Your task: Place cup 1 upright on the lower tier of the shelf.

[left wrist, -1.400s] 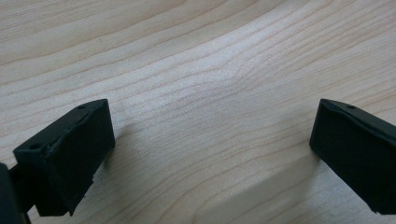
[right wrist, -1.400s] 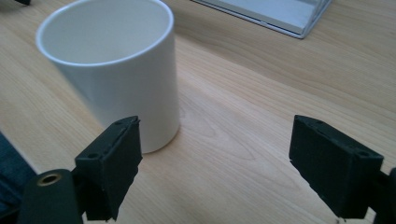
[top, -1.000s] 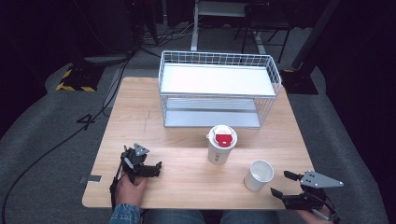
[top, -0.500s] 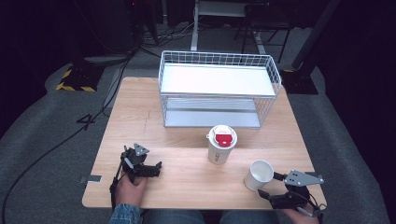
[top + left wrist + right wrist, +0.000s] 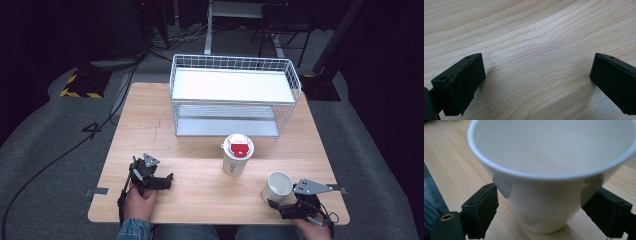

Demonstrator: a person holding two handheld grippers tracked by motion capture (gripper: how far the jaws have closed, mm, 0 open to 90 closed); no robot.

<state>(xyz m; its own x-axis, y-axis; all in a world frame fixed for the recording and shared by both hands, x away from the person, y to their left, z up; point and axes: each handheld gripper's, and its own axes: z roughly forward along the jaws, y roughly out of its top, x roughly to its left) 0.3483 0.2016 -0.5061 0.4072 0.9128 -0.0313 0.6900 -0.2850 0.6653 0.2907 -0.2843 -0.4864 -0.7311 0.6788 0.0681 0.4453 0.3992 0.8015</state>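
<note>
Dark studio floor, cables behind, and a pale wooden counter (image 5: 200, 145) with the right tool closing in on an open paper cup.

The open cup (image 5: 277, 186) stands upright near the counter's front right corner, likely set there within easy reach of the right tool (image 5: 281, 207); its jaws are spread and flank the cup's lower wall, one on each side, and I cannot tell whether they touch it yet. The lidded cup (image 5: 237, 155) stands near the middle, apart, in front of the wire basket (image 5: 235, 97) at the far edge. The left tool (image 5: 159, 181) rests near the front left corner, jaws spread wide over bare wood, holding nothing.
</note>
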